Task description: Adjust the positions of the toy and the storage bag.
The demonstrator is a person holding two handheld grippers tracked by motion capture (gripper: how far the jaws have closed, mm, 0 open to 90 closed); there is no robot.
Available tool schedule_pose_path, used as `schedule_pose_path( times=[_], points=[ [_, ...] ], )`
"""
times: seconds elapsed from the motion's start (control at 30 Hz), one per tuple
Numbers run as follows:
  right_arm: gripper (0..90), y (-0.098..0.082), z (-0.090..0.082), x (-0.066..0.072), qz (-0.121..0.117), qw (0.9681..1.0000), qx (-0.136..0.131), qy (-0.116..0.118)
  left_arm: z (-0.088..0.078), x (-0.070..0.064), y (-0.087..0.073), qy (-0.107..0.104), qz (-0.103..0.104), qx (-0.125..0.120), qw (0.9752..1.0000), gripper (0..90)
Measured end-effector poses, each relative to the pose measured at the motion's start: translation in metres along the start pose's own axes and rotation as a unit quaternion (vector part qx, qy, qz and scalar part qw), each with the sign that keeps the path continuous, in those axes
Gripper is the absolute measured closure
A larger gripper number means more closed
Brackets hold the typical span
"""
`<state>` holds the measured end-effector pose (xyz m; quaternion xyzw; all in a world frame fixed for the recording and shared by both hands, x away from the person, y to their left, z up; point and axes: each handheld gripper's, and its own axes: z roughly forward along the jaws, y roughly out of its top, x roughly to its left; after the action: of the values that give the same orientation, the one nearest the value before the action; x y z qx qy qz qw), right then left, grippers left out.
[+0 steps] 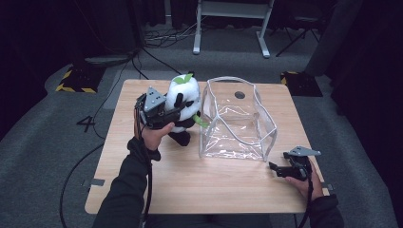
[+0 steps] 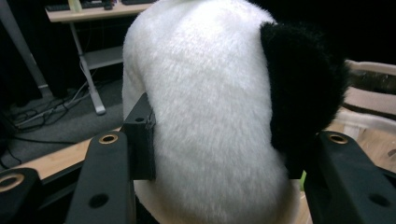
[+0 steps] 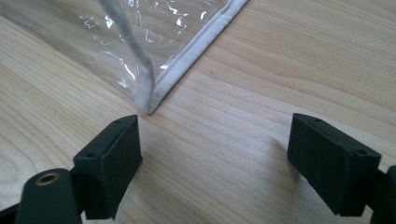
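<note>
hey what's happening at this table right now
A person works at a light wooden table with a two-jaw gripper in each hand. The left gripper is shut on a black-and-white plush panda toy with a green leaf on its head, holding it just left of an open clear plastic bag with white trim. The right gripper sits open and empty, low over the bare wood by the bag's near right corner. The panda is not yet inside the bag.
</note>
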<state>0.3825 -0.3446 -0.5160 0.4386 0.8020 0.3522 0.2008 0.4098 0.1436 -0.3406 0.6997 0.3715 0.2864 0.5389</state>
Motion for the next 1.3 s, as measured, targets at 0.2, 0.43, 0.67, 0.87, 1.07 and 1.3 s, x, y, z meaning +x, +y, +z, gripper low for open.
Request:
schedule_pose_path(
  times=[0.2,0.43,0.67,0.87,1.07,1.3],
  points=[
    [17.5,0.000,0.000,0.000,0.000,1.0000,0.000,0.000,-0.006,-0.001,0.019,-0.001,0.004,-0.017,0.9999,45.7],
    [17.5,0.000,0.000,0.000,0.000,1.0000,0.000,0.000,-0.009,-0.003,0.033,-0.009,0.005,-0.032,0.9994,45.7],
    [17.5,0.000,0.000,0.000,0.000,1.0000,0.000,0.000,-0.012,-0.008,0.054,-0.019,0.011,-0.049,0.9986,45.8],
    [17.5,0.000,0.000,0.000,0.000,1.0000,0.000,0.000,-0.015,-0.014,0.074,-0.028,0.018,-0.066,0.9973,45.8],
    [17.5,0.000,0.000,0.000,0.000,1.0000,0.000,0.000,-0.014,-0.023,0.090,-0.042,0.028,-0.076,0.9958,45.8],
    [17.5,0.000,0.000,0.000,-0.001,1.0000,0.000,0.000,-0.006,-0.034,0.103,-0.060,0.031,-0.084,0.9942,45.8]
  ],
)
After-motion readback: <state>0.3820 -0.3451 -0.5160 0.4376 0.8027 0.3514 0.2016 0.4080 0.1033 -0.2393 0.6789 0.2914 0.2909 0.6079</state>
